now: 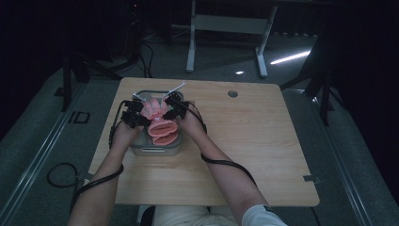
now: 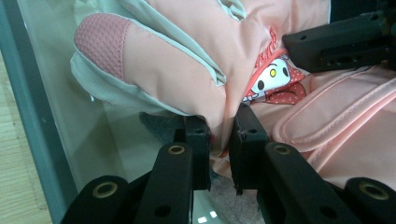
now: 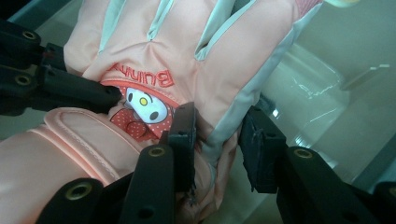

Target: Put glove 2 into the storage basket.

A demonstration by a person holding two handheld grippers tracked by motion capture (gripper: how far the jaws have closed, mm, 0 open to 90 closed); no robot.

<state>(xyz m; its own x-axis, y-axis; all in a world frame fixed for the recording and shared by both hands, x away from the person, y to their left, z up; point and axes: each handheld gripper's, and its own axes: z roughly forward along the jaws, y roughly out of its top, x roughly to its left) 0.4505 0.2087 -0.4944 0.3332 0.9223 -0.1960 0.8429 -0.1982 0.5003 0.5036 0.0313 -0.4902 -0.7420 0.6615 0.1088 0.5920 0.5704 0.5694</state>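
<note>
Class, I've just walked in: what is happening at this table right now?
A person is handling a pink glove with two hand-held grippers, holding it in a clear bin on the wooden table. The left gripper is pinched shut on the glove's thumb side. The right gripper clamps its opposite edge.

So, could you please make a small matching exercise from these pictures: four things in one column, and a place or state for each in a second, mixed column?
Things:
1. left gripper
2. right gripper
3. pink glove
4. clear bin

Places or states:
A. stands on the wooden table, holding the glove
B. clamped on the glove's side by the thumb
C. bears a stitched cartoon bunny patch
D. pinches the glove's grey side trim

Pairs: 1-B, 2-D, 3-C, 4-A
</note>
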